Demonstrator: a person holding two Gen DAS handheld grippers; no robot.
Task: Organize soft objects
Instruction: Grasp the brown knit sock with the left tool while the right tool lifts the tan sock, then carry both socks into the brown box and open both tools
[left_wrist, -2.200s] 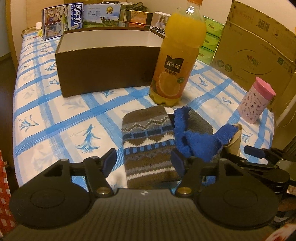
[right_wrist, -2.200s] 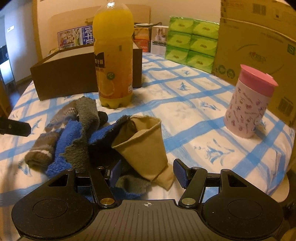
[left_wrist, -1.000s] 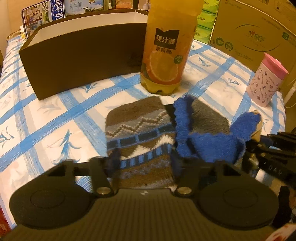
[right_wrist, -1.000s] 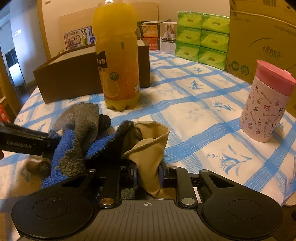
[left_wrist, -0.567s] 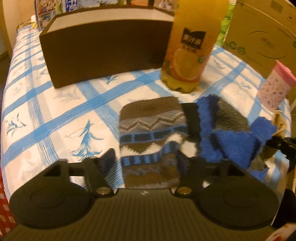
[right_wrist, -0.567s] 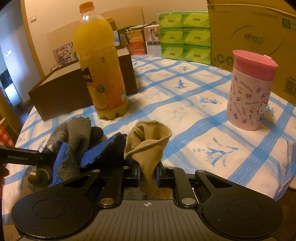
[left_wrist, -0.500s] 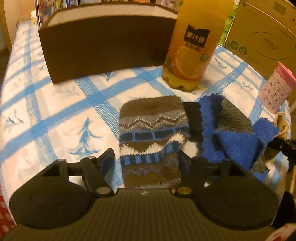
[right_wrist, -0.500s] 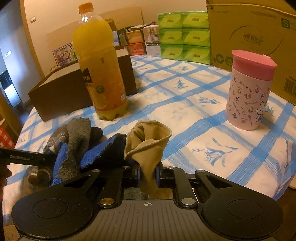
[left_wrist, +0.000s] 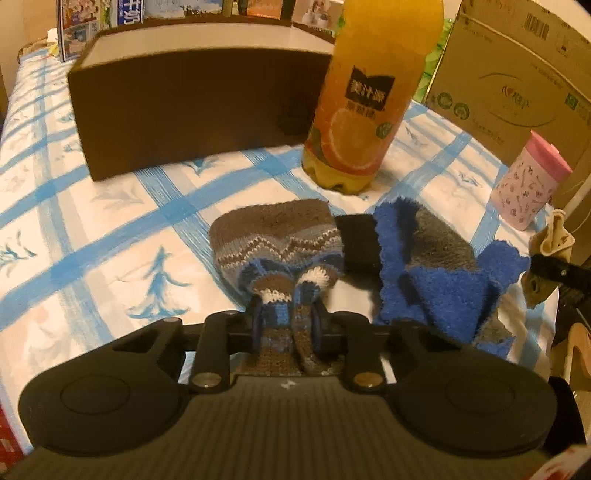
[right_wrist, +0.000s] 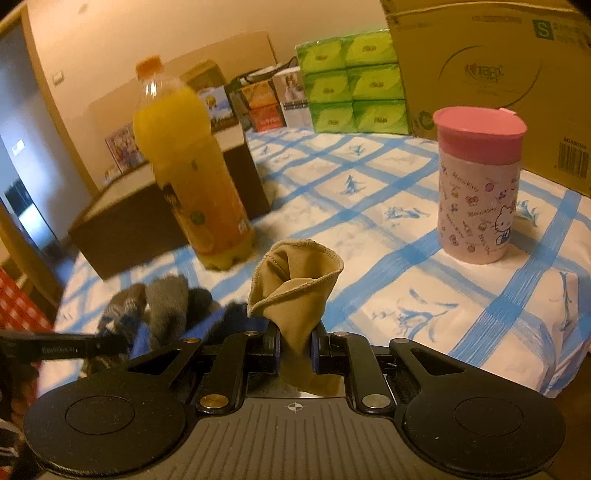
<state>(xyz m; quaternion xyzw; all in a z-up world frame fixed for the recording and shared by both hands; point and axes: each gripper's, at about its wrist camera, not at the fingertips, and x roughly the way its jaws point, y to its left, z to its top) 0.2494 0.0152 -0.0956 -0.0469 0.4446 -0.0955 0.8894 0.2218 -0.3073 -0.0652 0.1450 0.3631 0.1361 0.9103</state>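
The left hand-held gripper (left_wrist: 286, 319) has its jaws drawn in tight on the near end of the patterned knit sock (left_wrist: 277, 240), which bunches into two folds between the pads while the rest of it lies flat on the bench (left_wrist: 110, 229), stretching away toward the orange juice bottle (left_wrist: 364, 99). Just right of that sock lies the blue and grey fuzzy sock (left_wrist: 432, 266), crumpled, with a black strip between the two. The right hand-held gripper (right_wrist: 294, 350) is clamped on the tan sock (right_wrist: 295, 295), whose open cuff stands up above the fingers and whose lower end hangs below them; in the left wrist view this tan sock shows at the far right edge, beyond the blue one. The brown box (left_wrist: 192, 107) stands behind the bottle, the pink-lidded cup (right_wrist: 478, 192) off to the right, well apart from the socks, near a big cardboard carton (left_wrist: 517, 74). Half a second earlier the left jaws stood wide on either side of the knit sock, which lay flat; they have just been closing and now pinch it, so its near part is gathered up. The right hand-held gripper already held the tan sock a second ago and has kept its grip, and the sock now sits higher against the scene, clear of the blue pile
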